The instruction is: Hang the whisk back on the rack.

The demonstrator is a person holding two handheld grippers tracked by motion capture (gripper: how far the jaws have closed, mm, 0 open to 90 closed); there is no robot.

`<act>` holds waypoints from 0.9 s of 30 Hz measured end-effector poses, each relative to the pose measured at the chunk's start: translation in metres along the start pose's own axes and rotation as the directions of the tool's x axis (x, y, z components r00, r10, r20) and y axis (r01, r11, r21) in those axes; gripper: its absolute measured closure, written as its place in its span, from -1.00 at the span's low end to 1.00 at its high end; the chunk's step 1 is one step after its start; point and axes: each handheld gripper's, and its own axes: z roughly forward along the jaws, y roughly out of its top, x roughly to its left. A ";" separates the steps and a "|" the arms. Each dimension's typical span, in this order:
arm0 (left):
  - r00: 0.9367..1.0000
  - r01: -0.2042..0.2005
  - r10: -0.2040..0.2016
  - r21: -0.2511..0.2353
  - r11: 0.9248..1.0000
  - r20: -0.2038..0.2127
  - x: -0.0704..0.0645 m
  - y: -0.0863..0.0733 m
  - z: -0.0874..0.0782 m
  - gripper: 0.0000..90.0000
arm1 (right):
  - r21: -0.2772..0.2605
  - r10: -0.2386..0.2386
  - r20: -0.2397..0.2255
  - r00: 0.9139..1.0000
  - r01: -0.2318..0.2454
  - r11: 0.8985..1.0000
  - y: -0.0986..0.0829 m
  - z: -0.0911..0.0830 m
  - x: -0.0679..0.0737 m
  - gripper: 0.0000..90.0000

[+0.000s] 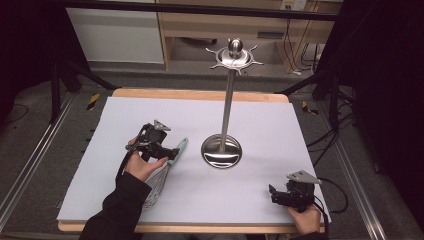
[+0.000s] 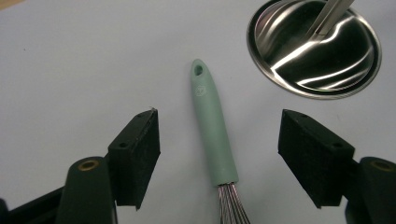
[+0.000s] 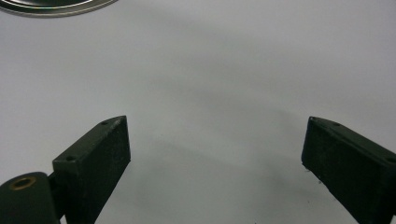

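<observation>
We start at the left: the left gripper hovers over the whisk, which lies flat on the white table sheet with its wire end toward the person and its handle pointing up toward the stand. In the left gripper view the mint-green handle sits between the two jaws, which are spread wide; neither pad touches it, clear gap on both sides. So nothing is grasped yet. The hanging hole at the handle tip faces away from the gripper, toward the stand base.

In the middle we have the steel utensil stand: its round dish base sits just beside the whisk handle tip, its pole is upright, and its hook ring at the top has nothing hanging from it.

At the right, the right gripper rests near the front right corner of the sheet, well apart from whisk and stand. In its own view the jaws are wide apart over bare sheet, holding nothing, with the base rim at the top edge.

Progress, as we judge it: very early. The approach is lined up, but the closing on the handle, the lift and the hanging on a hook are all still left, if hanging is the aim.
</observation>
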 end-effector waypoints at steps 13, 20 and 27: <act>1.000 0.019 -0.020 0.081 0.997 0.008 0.005 -0.005 0.025 -0.14 | 0.003 -0.004 -0.001 1.000 0.004 1.000 0.000 0.001 0.000 -0.81; 1.000 0.026 -0.028 0.113 0.993 0.014 0.007 -0.008 0.033 -0.06 | 0.004 0.001 -0.002 1.000 -0.001 1.000 0.000 0.001 0.000 -0.81; 0.999 0.022 -0.025 0.147 0.989 0.022 0.005 -0.009 0.042 0.00 | 0.008 -0.002 -0.004 1.000 0.002 1.000 0.000 0.001 0.000 -0.82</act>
